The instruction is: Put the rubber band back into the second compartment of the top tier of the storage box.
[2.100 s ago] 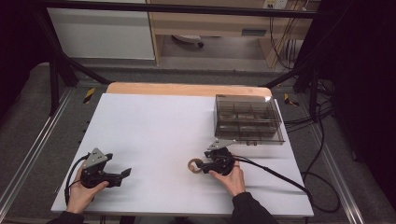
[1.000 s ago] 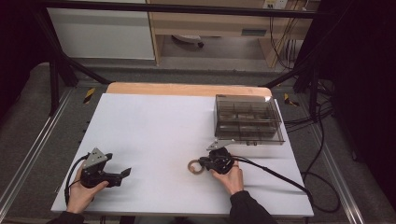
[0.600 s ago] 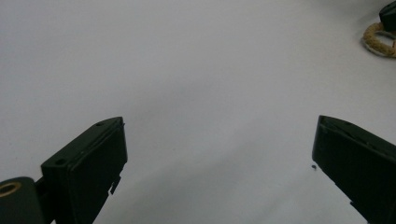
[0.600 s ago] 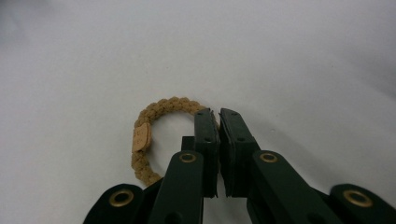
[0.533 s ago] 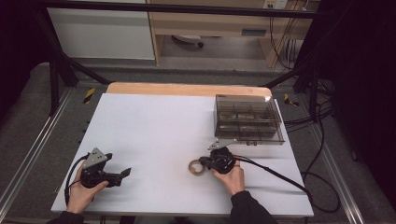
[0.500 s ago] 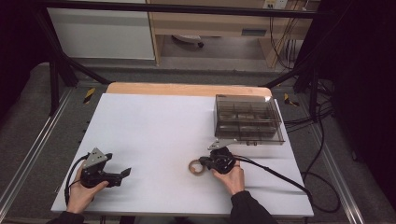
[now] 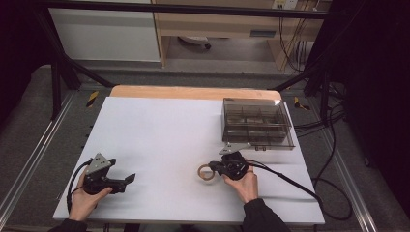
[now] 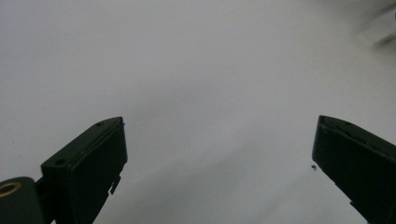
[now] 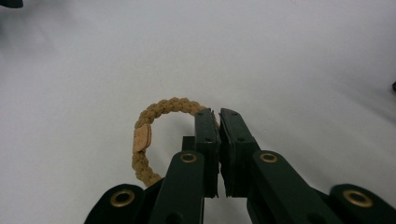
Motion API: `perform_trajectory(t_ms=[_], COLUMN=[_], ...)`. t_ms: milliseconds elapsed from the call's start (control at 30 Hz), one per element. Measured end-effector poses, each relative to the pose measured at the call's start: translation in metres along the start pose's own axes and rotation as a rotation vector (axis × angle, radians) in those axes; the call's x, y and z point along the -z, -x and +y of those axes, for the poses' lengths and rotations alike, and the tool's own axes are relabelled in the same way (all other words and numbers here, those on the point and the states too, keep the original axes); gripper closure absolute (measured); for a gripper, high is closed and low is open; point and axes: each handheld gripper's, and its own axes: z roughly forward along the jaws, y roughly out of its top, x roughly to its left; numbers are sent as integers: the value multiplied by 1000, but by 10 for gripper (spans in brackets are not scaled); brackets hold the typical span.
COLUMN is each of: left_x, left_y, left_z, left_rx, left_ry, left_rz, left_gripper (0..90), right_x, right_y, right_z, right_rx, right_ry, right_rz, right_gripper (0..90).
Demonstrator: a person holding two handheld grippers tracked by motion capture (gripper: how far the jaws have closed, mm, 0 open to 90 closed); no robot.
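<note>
A tan braided loop with a flat tan patch lies against the white table. My right gripper is shut on its right side, jaws pressed together. From above, the loop sticks out to the left of the right gripper, at the table's front centre-right. At the front left, my left gripper rests low over the table in a hand. Its jaws stand wide apart with only bare white surface between them.
A smoky clear compartment box stands at the back right of the white table, just beyond the right gripper. A black cable trails right from that gripper. A wooden strip runs along the far edge.
The right gripper and the loop have crept slightly to the right. The left gripper has stayed still.
</note>
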Motion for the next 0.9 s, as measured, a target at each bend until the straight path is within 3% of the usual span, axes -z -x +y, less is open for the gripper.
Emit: perform_trajectory(t_ms=[900], left_x=[0], left_y=[0], left_z=[0], left_rx=[1], left_ry=[-1], left_rz=[0], left_gripper=[26], right_x=[47], right_y=[10], right_z=[5], right_rx=[-13], right_ry=[34], right_rz=[-31], right_gripper=[868])
